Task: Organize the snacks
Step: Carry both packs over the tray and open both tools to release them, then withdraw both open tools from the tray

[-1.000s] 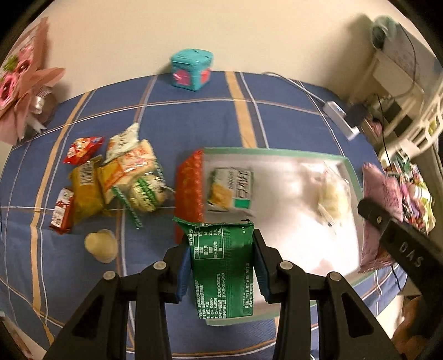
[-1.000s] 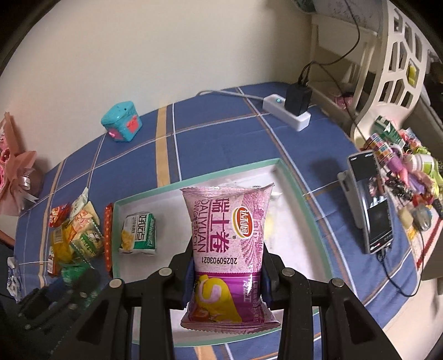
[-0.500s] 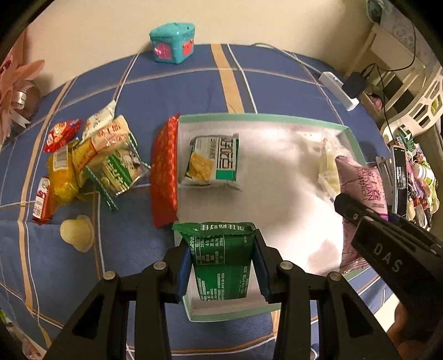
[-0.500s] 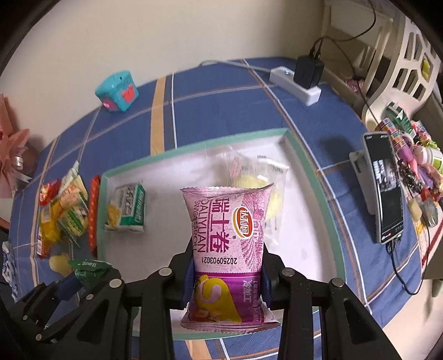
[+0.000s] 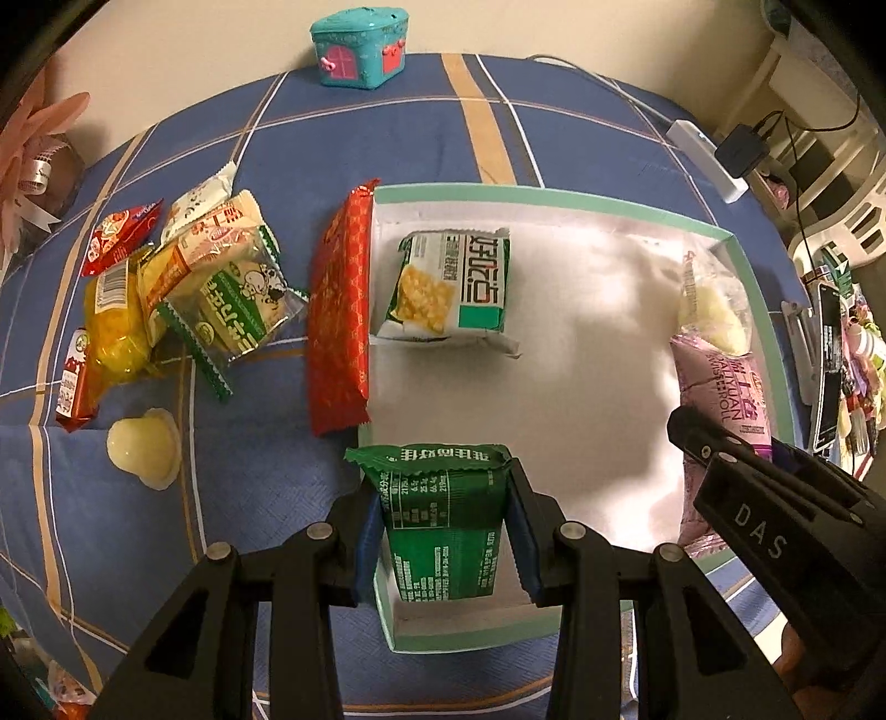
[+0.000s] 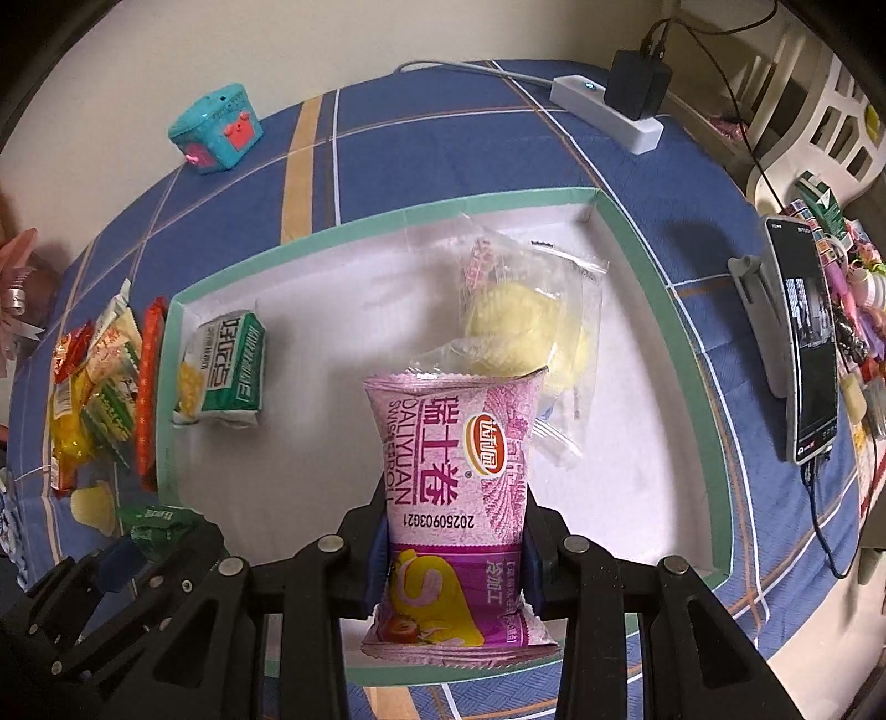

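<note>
Pinching a green pack [image 5: 447, 526] between its blue pads, the left claw [image 5: 446, 534] hangs over the near left corner of the tray [image 5: 554, 195], the crinkled foil wrapper standing upright between the fingers with its serrated top edge away from the camera. Beside it to the right, the right claw [image 6: 455, 545] is closed on a pink pack [image 6: 455, 476], a glossy pillow-shaped wrapper with printed lettering, held over the tray's near right part. Beyond the left claw, inside the shallow white tray with its mint-green rim, lies a cracker pack [image 5: 451, 291], white and green, flat near the far left wall. Beyond the right claw, a clear bag [image 6: 520, 332] holding pale yellow round pieces lies in the tray, partly hidden behind the pink pack's top. Outside the tray, leaning along its left wall, lies a long red pack [image 5: 339, 310] with a patterned surface. Farther left of the left claw a loose pile of snacks [image 5: 210, 288] sits on the blue checked cloth [image 5: 387, 138], wrappers in yellow, red, green and clear film overlapping one another, and a small pale jelly cup [image 5: 145, 447] sits apart, nearer the camera. At the far edge of the cloth stands a teal toy box [image 5: 360, 44]. To the right of the right claw a phone [image 6: 811, 343] leans on a stand, and a white power strip [image 6: 609, 113] with a black plug lies beyond the tray.
</note>
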{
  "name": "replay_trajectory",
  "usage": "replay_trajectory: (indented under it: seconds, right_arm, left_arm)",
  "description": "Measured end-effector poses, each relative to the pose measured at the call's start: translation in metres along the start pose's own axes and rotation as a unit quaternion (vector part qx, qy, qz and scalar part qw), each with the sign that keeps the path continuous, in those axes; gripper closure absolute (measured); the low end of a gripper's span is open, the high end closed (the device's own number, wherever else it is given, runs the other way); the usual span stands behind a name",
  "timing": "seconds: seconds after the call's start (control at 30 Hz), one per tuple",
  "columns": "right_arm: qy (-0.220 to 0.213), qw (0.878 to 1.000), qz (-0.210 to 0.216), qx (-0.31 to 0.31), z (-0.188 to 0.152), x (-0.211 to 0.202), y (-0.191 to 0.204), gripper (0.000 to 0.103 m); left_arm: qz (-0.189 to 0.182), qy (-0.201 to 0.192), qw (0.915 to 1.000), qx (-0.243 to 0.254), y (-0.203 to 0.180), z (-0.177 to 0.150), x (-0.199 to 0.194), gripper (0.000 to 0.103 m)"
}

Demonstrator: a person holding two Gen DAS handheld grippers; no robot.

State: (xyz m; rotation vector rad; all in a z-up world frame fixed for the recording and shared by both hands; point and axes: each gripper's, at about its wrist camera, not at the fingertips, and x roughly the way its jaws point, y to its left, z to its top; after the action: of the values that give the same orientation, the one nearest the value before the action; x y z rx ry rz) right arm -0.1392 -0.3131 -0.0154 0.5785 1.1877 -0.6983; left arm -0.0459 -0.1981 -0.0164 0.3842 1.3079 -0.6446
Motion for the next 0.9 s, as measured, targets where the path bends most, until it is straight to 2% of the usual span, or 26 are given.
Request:
replay_trajectory:
  seconds: [0.2,0.3,0.33,0.37,0.4,0.67,0.9]
  right_arm:
    - [0.004,1.0,-0.007,0.005,0.002,0.0,0.0,0.061]
    - [0.004,1.0,-0.01,0.01,0.003,-0.002,0.001,0.048]
    - [0.004,1.0,-0.012,0.01,0.004,-0.003,0.001,0.039]
    - [0.001,1.0,-0.015,0.008,0.004,-0.006,0.0,0.039]
    - [-0.003,1.0,-0.017,0.006,0.004,-0.009,0.001,0.038]
    - [-0.019,0.999,-0.027,-0.003,0.007,-0.023,0.003,0.024]
    - [-0.032,0.999,-0.027,0.002,0.01,-0.032,-0.001,0.021]
  left_arm:
    - [-0.006,0.003,1.0,-0.003,0.001,-0.001,0.0,0.061]
    - [-0.012,0.005,0.9999,-0.01,0.002,0.0,-0.001,0.056]
    - [-0.012,0.003,0.9998,-0.012,0.003,0.0,-0.002,0.05]
    - [-0.013,0.001,0.9998,-0.014,0.003,0.0,-0.004,0.044]
    - [-0.015,-0.002,0.9997,-0.017,0.004,0.0,-0.006,0.043]
    - [-0.009,-0.011,0.9994,-0.032,0.013,0.002,-0.017,0.041]
    - [0.002,-0.021,0.9976,-0.065,0.038,0.006,-0.024,0.041]
